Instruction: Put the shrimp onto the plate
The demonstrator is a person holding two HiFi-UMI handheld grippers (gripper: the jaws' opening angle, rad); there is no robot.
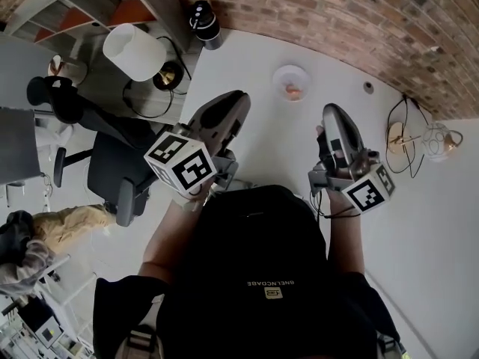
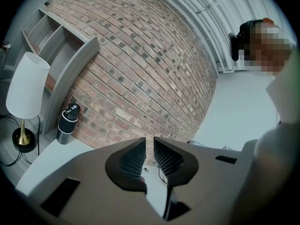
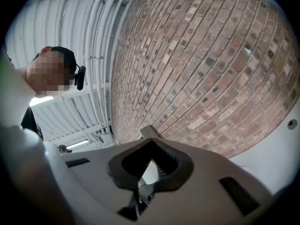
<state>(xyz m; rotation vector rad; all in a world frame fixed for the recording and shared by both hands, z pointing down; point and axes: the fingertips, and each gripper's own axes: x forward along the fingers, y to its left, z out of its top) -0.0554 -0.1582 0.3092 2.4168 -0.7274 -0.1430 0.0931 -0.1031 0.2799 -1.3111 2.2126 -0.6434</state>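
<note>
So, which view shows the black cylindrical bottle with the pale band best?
The left gripper view: the black cylindrical bottle stands upright in side profile before the brick wall. The head view shows the bottle small, from above. The right gripper view misses it.

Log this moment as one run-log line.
left gripper: raised, jaws slightly apart, empty | right gripper: raised, jaws together, empty | plate: on table, orange piece on it

Two grippers (image 1: 238, 99) (image 1: 333, 114), one plate (image 1: 278, 75), one shrimp (image 1: 293, 90), one white-shaded lamp (image 1: 135, 51), one black flask (image 1: 203, 22), one office chair (image 1: 112, 167)
</note>
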